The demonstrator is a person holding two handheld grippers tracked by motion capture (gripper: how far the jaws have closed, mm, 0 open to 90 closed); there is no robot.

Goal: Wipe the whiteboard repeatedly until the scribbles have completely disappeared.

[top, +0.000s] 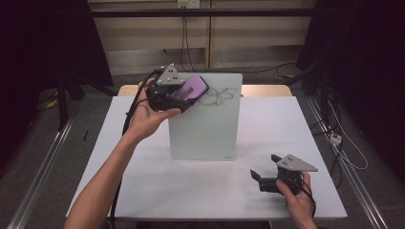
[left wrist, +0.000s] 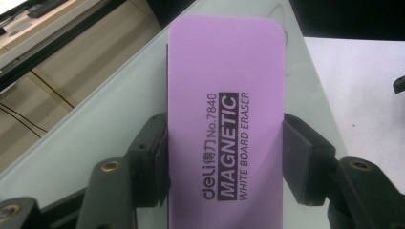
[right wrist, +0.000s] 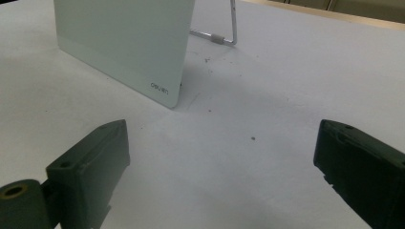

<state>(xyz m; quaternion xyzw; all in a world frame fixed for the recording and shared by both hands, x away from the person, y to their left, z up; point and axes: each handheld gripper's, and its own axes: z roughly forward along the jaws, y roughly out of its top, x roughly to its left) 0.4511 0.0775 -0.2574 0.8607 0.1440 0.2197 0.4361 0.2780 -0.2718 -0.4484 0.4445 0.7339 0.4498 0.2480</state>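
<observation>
The left tongs [left wrist: 224,157] are clamped on a purple eraser [left wrist: 224,105], a flat rounded-corner block printed "MAGNETIC WHITE BOARD ERASER" in dark letters. It is held at the upper left corner of the upright pale-green whiteboard [top: 207,124], just beside a black scribble [top: 218,95]. The right tongs [top: 263,168] stand apart, low over the white desk [top: 157,181].

Eraser [left wrist: 224,124] between left gripper [left wrist: 224,162] fingers [left wrist: 298,162], against whiteboard [top: 210,129] top-left corner, scribble [top: 217,95] just beyond fingertips; right gripper [right wrist: 222,167] on table [top: 296,129], whiteboard ahead-left of its fingers [right wrist: 93,162]
</observation>
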